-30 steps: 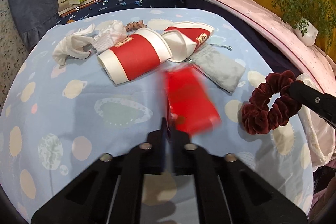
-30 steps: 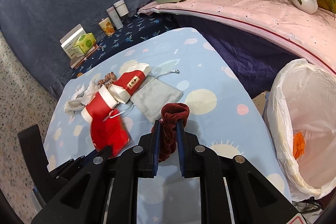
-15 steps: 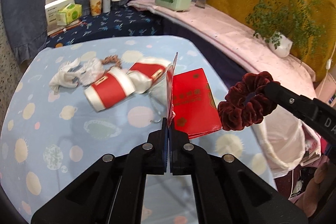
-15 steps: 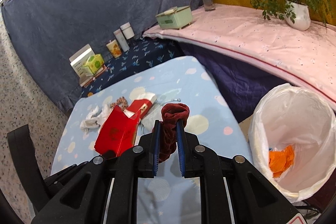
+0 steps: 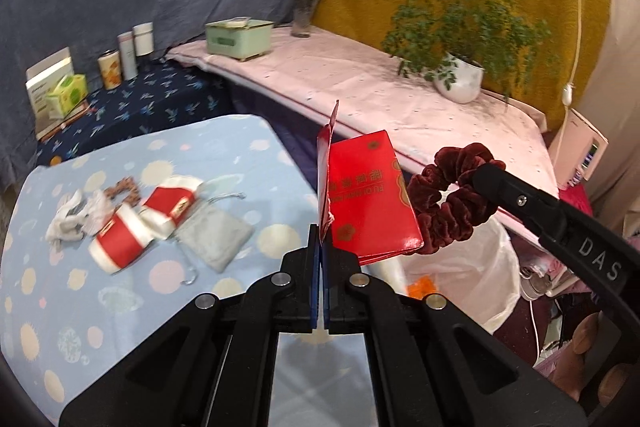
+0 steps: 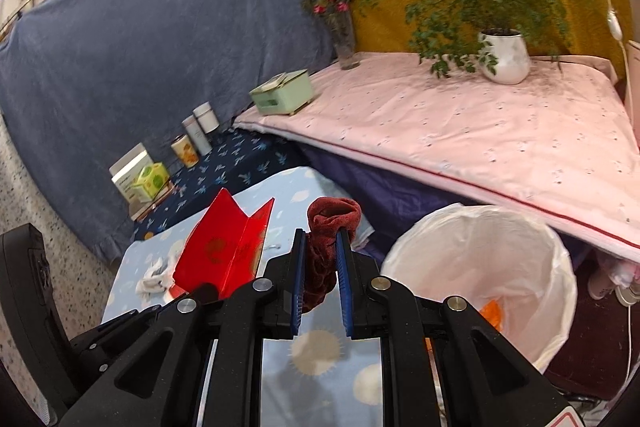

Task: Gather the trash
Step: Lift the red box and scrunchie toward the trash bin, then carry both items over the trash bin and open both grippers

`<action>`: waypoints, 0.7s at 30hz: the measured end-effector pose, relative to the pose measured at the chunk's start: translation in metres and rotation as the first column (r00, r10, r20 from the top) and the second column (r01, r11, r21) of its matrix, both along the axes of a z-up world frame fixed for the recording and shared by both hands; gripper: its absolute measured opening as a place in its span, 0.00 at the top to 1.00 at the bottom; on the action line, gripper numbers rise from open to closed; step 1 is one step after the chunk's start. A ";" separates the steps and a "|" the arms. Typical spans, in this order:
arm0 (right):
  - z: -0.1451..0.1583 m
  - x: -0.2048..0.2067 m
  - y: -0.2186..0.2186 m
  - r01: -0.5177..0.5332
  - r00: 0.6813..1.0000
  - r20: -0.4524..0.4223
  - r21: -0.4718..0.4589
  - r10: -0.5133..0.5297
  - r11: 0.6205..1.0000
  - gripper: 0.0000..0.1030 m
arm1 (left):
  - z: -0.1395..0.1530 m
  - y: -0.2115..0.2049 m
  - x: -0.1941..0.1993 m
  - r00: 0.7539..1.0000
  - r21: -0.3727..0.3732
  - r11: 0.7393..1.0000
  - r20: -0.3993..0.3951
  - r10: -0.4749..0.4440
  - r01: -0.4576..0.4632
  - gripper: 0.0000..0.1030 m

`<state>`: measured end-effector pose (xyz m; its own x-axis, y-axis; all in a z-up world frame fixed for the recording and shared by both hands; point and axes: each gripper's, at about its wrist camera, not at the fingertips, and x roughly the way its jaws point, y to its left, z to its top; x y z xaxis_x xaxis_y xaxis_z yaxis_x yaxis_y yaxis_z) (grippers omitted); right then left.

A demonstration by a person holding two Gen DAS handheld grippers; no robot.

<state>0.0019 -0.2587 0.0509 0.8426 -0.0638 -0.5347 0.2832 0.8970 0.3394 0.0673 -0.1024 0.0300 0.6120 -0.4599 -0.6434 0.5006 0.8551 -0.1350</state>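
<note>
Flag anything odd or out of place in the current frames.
The right gripper carries a dark red velvet scrunchie toward the white-lined bin; it looks reusable, not trash. The left gripper holds the torn red box only by a flap.

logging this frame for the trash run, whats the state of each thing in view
left gripper: shut on the red envelope
red envelope: lifted off the table, flap open
right gripper: shut on the scrunchie
scrunchie: held in the air, bunched between the fingers
trash bag: open, orange scrap inside
paper cups: lying on their sides on the table
grey pouch: lying flat
</note>
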 end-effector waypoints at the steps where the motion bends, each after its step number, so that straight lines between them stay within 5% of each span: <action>1: 0.000 -0.004 -0.005 0.011 1.000 0.003 -0.001 -0.011 1.000 0.86 | 0.002 -0.008 -0.001 1.000 0.000 1.000 0.002 -0.013 0.013 1.00; 21: -0.020 -0.049 -0.086 0.183 0.983 -0.015 0.048 -0.183 0.982 0.86 | -0.006 -0.101 -0.021 0.981 0.037 0.980 -0.026 -0.192 0.193 1.00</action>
